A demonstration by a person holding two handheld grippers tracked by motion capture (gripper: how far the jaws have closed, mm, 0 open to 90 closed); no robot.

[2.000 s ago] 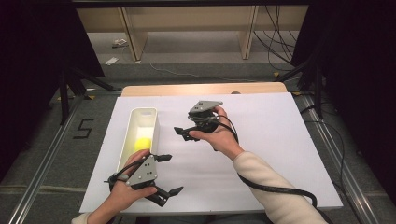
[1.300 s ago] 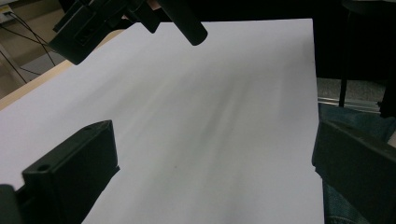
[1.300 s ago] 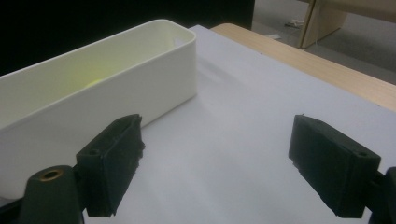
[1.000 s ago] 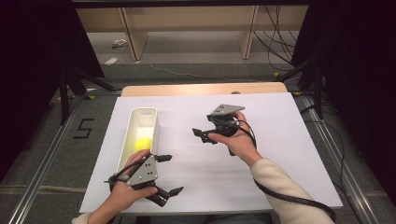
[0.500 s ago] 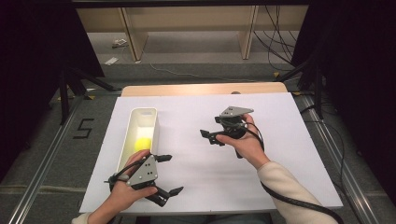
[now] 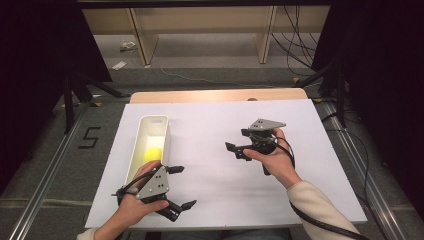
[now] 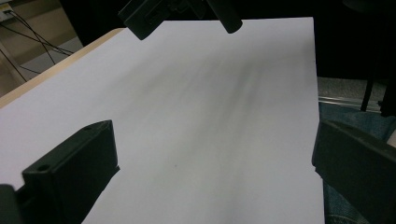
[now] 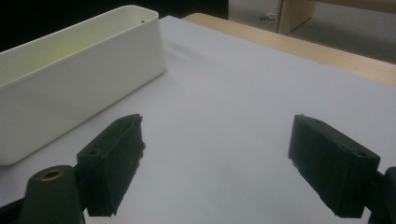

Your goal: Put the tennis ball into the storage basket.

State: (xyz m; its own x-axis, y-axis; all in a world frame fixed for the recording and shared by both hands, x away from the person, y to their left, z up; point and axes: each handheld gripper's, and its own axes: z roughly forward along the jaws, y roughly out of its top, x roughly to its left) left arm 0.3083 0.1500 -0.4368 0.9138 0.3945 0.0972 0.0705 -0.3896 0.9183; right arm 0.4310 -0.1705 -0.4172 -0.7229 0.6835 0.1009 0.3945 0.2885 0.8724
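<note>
A long white tray [image 6: 162, 125] lies at the left of the white table sheet [image 6: 210, 120], with a yellow ball [image 6: 152, 154] inside it. My left gripper [image 6: 186, 186] rests by the tray's near end, open, with nothing between its jaws. Its own view shows the left gripper [image 7: 215, 158] wide apart over bare sheet, and the right gripper [image 7: 177, 14] farther off at the top. My right gripper [image 6: 236, 140] hovers right of centre, pointing left toward the tray, open and holding nothing. The right gripper [image 8: 219, 158] looks at the tray's wall [image 8: 79, 79] from the side.
A wooden table edge [image 6: 215, 95] runs along the back of the sheet. Wooden shelf legs [image 6: 140, 35] and cables [image 6: 295, 30] stand on the floor behind. A metal rail [image 6: 45, 185] runs along the floor on the left.
My right gripper has moved to the right and a little nearer, away from the tray, and stays open. The left gripper has not moved.
</note>
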